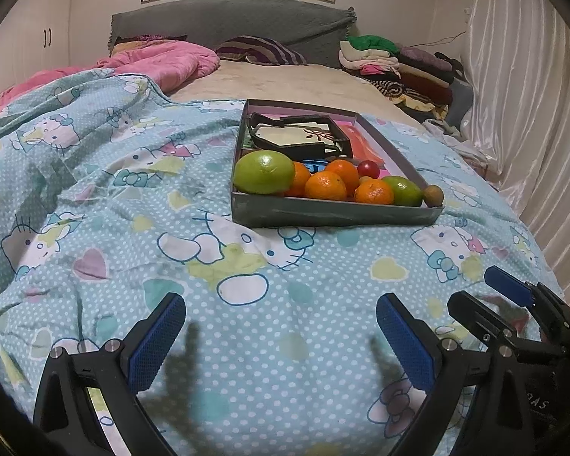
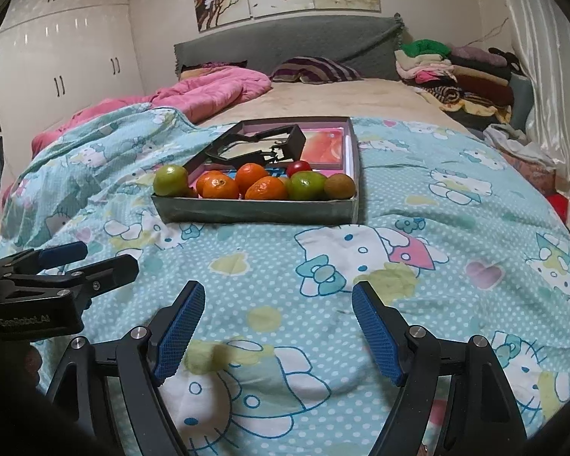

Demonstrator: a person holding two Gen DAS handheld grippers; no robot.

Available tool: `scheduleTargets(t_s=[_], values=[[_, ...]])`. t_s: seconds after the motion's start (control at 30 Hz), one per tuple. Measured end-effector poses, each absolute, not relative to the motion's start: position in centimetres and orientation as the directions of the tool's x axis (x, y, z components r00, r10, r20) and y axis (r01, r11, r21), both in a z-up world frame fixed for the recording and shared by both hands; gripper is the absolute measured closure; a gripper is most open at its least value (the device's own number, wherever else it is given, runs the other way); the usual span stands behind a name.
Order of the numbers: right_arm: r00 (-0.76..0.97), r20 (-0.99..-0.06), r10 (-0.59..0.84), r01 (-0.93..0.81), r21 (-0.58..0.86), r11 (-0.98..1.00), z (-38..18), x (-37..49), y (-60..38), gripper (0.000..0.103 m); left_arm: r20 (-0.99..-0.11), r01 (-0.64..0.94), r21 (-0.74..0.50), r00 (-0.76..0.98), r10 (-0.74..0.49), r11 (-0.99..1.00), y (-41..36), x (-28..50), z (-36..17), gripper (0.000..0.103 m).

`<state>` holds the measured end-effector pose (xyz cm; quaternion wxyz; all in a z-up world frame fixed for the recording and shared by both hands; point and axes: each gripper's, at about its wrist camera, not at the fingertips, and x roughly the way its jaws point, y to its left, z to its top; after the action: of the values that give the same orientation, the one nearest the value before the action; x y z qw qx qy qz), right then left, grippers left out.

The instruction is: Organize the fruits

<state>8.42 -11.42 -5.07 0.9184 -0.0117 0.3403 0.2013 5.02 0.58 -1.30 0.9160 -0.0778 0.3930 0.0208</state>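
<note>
A shallow grey box (image 1: 334, 214) (image 2: 254, 211) lies on the bed ahead of both grippers. Along its near side sit a large green fruit (image 1: 264, 171) (image 2: 170, 180), three oranges (image 1: 325, 186) (image 2: 217, 187), a smaller green fruit (image 1: 402, 190) (image 2: 306, 185), a brown kiwi (image 1: 433, 195) (image 2: 339, 186) and a small red fruit (image 1: 368, 169) (image 2: 298, 167). My left gripper (image 1: 281, 313) is open over the quilt, nothing between its blue pads. My right gripper (image 2: 279, 300) is open too, also empty, and shows at the right edge of the left wrist view (image 1: 482, 290).
A black frame-like item (image 1: 304, 136) (image 2: 254, 144) and a pink-red packet (image 2: 325, 146) fill the box's far half. The blue cartoon quilt (image 1: 133, 209) is rumpled at the left. A pink duvet (image 1: 163, 57), folded clothes (image 1: 395, 60) and a curtain (image 1: 532, 114) border the bed.
</note>
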Motion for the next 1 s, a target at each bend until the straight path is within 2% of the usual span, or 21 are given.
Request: scheduleTargets(t_s=[1.0], values=[[0.687,-0.633,0.356,-0.369,0.119,0.922,-5.25,8.6,-11.61,0.022,-0.734,-0.104,-0.113,0.679,-0.013,0.988,0.71,5.0,-1.63,0.002]])
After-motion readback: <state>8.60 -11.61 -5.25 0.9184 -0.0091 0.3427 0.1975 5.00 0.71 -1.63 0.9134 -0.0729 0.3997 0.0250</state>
